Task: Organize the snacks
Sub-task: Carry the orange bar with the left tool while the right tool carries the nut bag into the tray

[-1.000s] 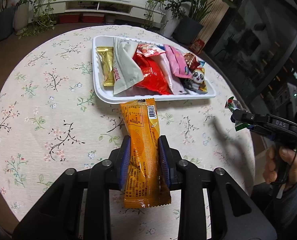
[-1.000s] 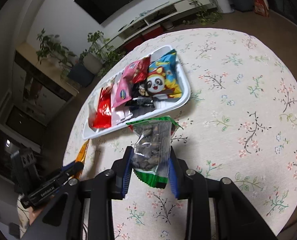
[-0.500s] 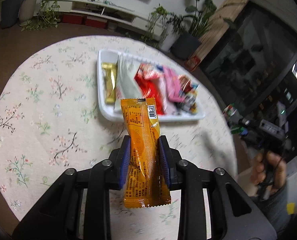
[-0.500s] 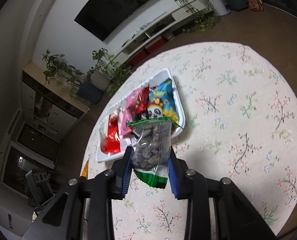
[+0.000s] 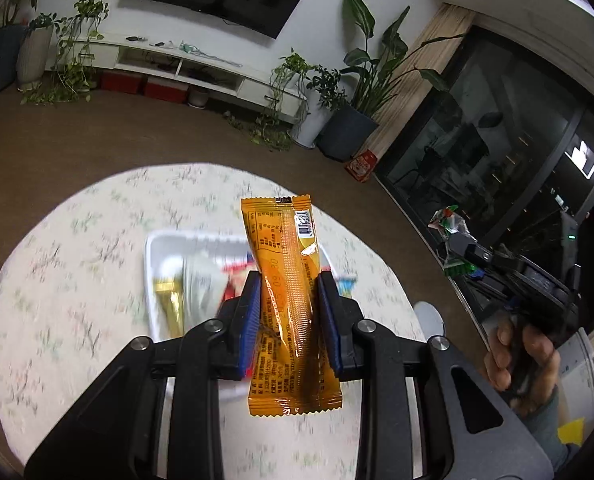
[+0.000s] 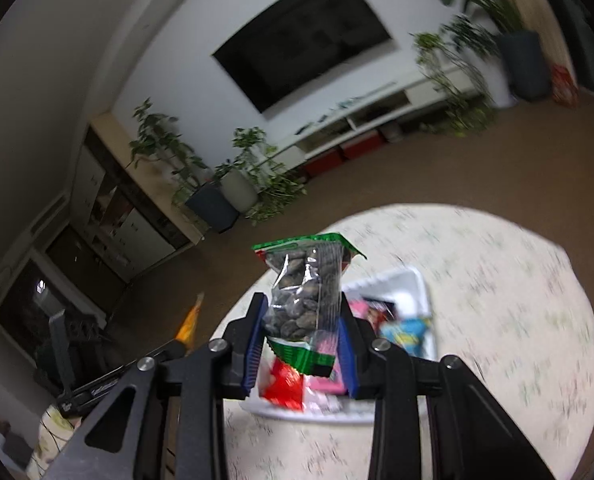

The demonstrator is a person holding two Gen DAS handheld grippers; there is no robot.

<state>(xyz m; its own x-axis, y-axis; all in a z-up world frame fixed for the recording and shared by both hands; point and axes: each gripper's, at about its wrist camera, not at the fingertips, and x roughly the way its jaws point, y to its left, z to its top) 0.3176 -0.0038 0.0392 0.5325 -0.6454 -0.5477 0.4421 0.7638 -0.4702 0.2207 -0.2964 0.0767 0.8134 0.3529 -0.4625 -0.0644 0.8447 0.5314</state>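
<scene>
My left gripper [image 5: 289,320] is shut on a long orange snack packet [image 5: 289,300] and holds it high above the table. My right gripper [image 6: 303,336] is shut on a clear green-edged packet of dark seeds [image 6: 305,300], also raised. The white tray [image 5: 153,248] with several snack packets lies on the round table below, blurred; it also shows in the right wrist view [image 6: 417,284]. The right gripper with its packet shows at the right of the left wrist view [image 5: 457,248]. The orange packet shows at the left of the right wrist view [image 6: 189,324].
The round table has a floral cloth [image 5: 77,280]. Around it is brown floor, a white TV shelf [image 5: 177,64], a wall TV and several potted plants [image 5: 349,128]. A dark glass wall stands at the right.
Both grippers have lifted and tilted up with their packets. The table and tray now look smaller and lower in both views, and more of the room shows.
</scene>
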